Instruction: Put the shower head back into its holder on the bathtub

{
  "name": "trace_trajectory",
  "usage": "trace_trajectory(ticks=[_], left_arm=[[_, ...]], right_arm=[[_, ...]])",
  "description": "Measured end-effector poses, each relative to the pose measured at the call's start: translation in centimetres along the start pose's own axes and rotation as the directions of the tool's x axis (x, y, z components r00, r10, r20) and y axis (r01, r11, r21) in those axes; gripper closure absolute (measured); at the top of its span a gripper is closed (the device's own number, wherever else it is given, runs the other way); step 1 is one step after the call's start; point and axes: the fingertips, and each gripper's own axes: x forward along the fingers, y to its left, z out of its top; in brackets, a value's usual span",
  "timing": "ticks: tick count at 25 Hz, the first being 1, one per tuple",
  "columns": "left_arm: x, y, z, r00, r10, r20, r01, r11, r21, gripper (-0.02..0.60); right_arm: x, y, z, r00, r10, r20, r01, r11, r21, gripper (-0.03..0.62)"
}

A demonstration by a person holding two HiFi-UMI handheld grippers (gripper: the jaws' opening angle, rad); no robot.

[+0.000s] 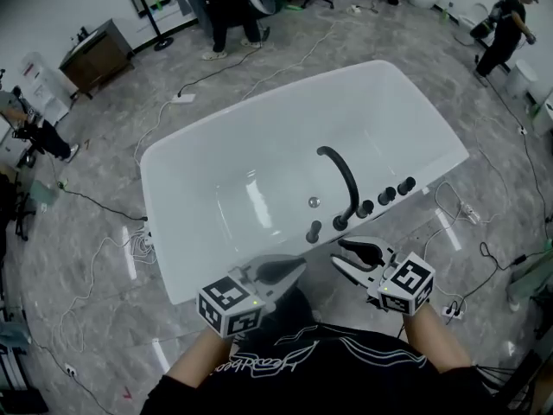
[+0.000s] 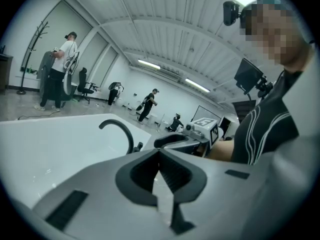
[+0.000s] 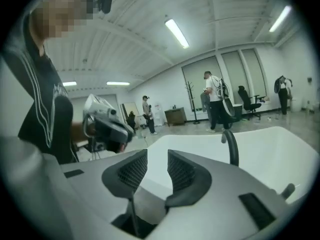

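Nearest, at the bottom edge of the head view, close against the black shirt [image 1: 346, 370]: left gripper [image 1: 294, 268] with fingers clenched tight on nothing. Just to its right, right gripper [image 1: 340, 253] with fingers spread wide, likewise empty. Held above the near rim, touching no fitting.

Just beyond the fingertips, along the near rim of the glossy white freestanding bathtub [image 1: 186, 232]: a short, slim black shower head [image 1: 313, 230] standing upright. Apparently seated in its holder, just left of the tall black arched spout [image 1: 346, 175]; too small to confirm a full seat. Further right on the same rim, a row of round black knobs [image 1: 386, 195].

Looks like the end of the placing step, with both grippers clear of the fitting. Calls next for little beyond a check of the seating. If loose: reach in with the open right fingers, grip the handle, press straight down.

Inside the tub: only a small chrome drain [image 1: 313, 201]; no water visible, nothing else.

Farther out: grey marble floor [image 1: 104, 258] strewn with white cables [image 1: 199, 80], people [image 1: 229, 7] standing at the upper edge.
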Motion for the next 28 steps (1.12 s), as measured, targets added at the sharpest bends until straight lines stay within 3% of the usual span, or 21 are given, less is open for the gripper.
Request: trace_trajectory(ticks=[3,6,10,17,28], left_arm=[[-0.4,-2.0,2.3,0.999,-0.014,0.032,0.011,0.998,0.064,0.577],[-0.7,-3.8,4.2,1.0,0.01,0.028,-0.014,0.991,0.135,0.577],[-1.2,-6.4,6.3,0.998,-0.01,0.055,0.001,0.988,0.157,0.577],[-1.0,-8.1,7.0,0.999,-0.014,0.045,0.004,0.978,0.21,0.577],[-0.6,-7.4,6.2,0.999,-0.023,0.033,0.017,0.984,0.178,0.577]], right_arm=[[-2.7,2.5,4.7,0.99,0.085,0.108,-0.088,0.996,0.023,0.517],[-5.0,4.1,7.3,0.984,0.1,0.147,-0.101,0.995,-0.002,0.547],[-6.2,5.7,8.6,0.981,0.103,0.163,-0.103,0.995,-0.008,0.563],[-6.9,6.6,9.0,0.979,0.1,0.18,-0.1,0.995,-0.007,0.576],[-6.4,6.7,7.9,0.98,0.095,0.174,-0.101,0.995,0.023,0.579]])
